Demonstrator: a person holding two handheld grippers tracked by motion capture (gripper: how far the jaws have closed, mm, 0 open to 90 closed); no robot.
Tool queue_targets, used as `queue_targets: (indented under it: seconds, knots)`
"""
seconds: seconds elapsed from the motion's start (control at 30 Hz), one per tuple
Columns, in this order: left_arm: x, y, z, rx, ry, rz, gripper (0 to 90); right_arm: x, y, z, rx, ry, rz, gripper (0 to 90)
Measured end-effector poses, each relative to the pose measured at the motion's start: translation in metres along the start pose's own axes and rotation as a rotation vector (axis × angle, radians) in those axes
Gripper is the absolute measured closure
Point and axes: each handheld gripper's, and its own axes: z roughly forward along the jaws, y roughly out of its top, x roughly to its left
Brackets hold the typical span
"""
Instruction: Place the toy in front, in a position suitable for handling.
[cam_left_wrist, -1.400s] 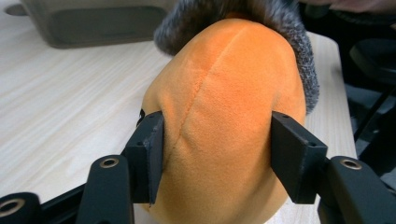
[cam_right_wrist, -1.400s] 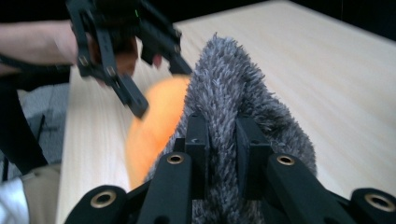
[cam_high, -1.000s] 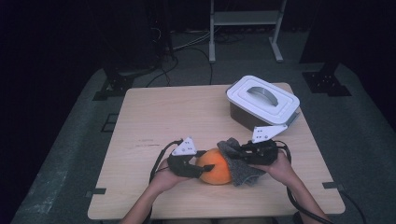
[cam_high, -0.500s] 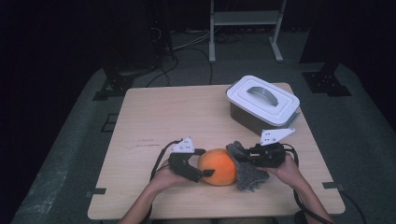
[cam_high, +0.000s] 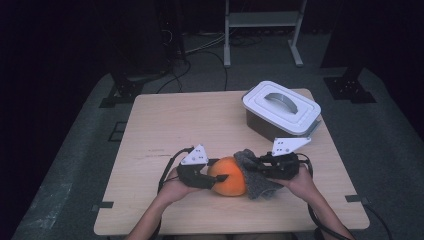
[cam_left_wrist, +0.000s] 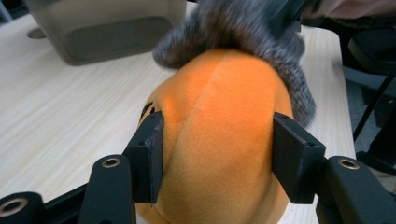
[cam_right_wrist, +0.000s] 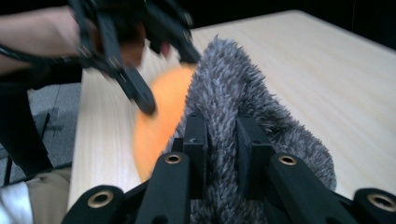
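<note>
The right gripper (cam_high: 255, 166) has drawn the grey cloth (cam_high: 256, 175) onto the orange ball (cam_high: 229, 176).

Lidded grey box (cam_high: 281, 110) at the table's (cam_high: 175, 120) far right corner

The bottom of the orange soft ball (cam_left_wrist: 219, 154) is cut off at 6 o'clock in the left gripper view, and its far side is hidden under the grey furry cloth (cam_left_wrist: 243, 37). The grey box (cam_left_wrist: 107, 28) is cut off at 12 o'clock there. In the right gripper view the ball (cam_right_wrist: 161, 112) is blurred, and the left gripper (cam_right_wrist: 135, 51) at 11 o'clock is blurred too.
</note>
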Motion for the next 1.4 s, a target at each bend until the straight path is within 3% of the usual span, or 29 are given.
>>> queue_targets:
  seconds: [0.13, 0.4, 0.5, 0.63, 0.73, 0.93, 0.97, 1.07, 1.13, 1.3, 1.4]
  knots:
    - [0.003, -0.005, 0.002, -0.017, -0.020, -0.029, 40.0, -0.010, -0.009, 0.005, 0.026, 0.005, 0.041, 75.8]
    - [0.013, -0.013, 0.006, -0.045, -0.078, -0.078, 17.6, -0.010, -0.017, 0.005, 0.057, 0.017, 0.037, 75.8]
    - [0.017, -0.019, 0.007, -0.052, -0.115, -0.098, 16.2, -0.012, -0.019, 0.005, 0.061, 0.015, 0.038, 75.7]
    - [0.023, -0.024, 0.005, -0.065, -0.133, -0.113, 15.7, -0.015, -0.021, 0.005, 0.074, 0.011, 0.037, 75.7]
    - [0.028, -0.029, 0.007, -0.022, -0.130, -0.131, 8.0, -0.015, -0.022, 0.004, 0.084, 0.008, 0.037, 75.7]
    - [0.028, -0.034, 0.016, -0.027, -0.180, -0.154, 8.5, -0.018, -0.026, 0.002, 0.089, -0.001, 0.046, 75.7]
    - [0.028, -0.034, 0.017, -0.039, -0.187, -0.153, 11.9, -0.019, -0.026, 0.002, 0.089, -0.003, 0.051, 75.6]
    - [0.025, -0.031, 0.014, -0.042, -0.143, -0.136, 29.5, -0.021, -0.027, 0.001, 0.085, -0.004, 0.063, 75.6]
    - [0.023, -0.026, 0.010, -0.032, -0.113, -0.126, 36.5, -0.023, -0.026, -0.001, 0.078, -0.006, 0.071, 75.6]
    - [0.019, -0.013, -0.003, 0.004, -0.019, -0.086, 39.9, -0.023, -0.017, -0.010, 0.079, -0.051, 0.050, 75.7]
    - [0.021, -0.012, -0.008, 0.023, -0.003, -0.093, 40.2, -0.017, -0.007, -0.016, 0.026, -0.046, 0.038, 75.7]
